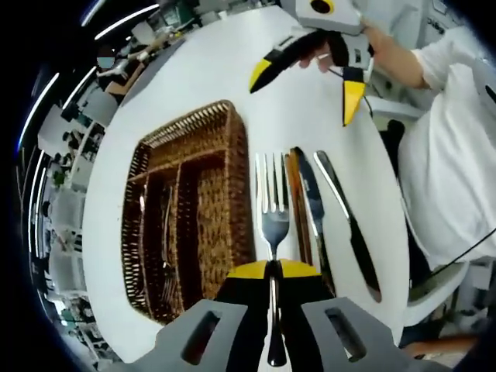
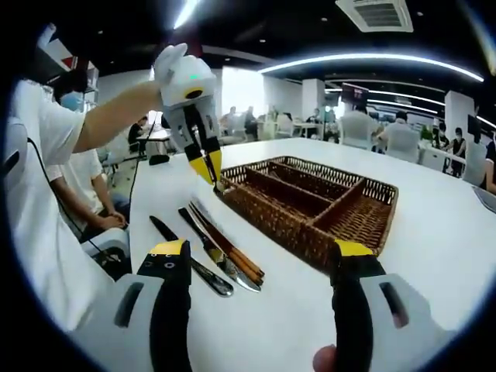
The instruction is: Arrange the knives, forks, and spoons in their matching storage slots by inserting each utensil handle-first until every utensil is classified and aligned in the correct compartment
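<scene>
With my left gripper clamped on the fork above the table, beside the wicker tray, and my right gripper wide open, empty, I judged handle-first insertion came next.

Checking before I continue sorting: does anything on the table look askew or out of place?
Nothing looks spilled or damaged. The knives and chopsticks lie in a row beside the wicker tray, not yet slotted. The left tool is shut on a fork.
</scene>
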Motion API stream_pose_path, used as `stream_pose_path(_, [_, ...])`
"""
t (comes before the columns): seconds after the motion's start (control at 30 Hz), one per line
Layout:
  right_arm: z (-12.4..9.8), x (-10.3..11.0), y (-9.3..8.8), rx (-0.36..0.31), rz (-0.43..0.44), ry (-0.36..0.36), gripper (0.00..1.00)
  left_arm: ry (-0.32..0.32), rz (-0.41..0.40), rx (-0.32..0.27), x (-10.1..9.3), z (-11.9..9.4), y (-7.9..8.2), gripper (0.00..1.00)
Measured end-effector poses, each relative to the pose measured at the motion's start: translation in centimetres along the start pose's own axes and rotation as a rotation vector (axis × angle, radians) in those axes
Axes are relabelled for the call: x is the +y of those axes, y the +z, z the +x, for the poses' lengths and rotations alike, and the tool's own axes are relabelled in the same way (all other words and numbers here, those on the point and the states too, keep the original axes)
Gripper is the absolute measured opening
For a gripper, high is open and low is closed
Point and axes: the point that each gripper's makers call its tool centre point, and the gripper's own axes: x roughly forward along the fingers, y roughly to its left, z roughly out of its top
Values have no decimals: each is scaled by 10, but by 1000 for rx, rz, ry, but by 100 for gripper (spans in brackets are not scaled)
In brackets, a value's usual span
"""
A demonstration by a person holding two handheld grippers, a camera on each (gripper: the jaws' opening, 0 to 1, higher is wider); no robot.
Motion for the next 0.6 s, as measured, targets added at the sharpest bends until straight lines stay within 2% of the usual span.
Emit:
stream_pose_path(0.1, [0,-3,3,-3,-2,1,76,1,-5,9,3,2,4,1])
stream_pose_path(0.17, [1,-4,5,-6,-3,2,76,2,-11,10,18,0,1,1])
stream_pose_path(0.37, [4,-7,9,-7,-10,10,76,8,-20,23,25,3,11,1])
stream_pose_path(0.43, [5,-8,10,-6,-12,13,76,4,-23,25,39,-1,2,1])
stream_pose_path(0.57, [8,-11,10,1,-15,21,76,-1,-23,30,58,2,4,1])
stream_pose_path(0.6, [8,-12,11,3,-13,23,76,-1,-27,30,72,1,0,1])
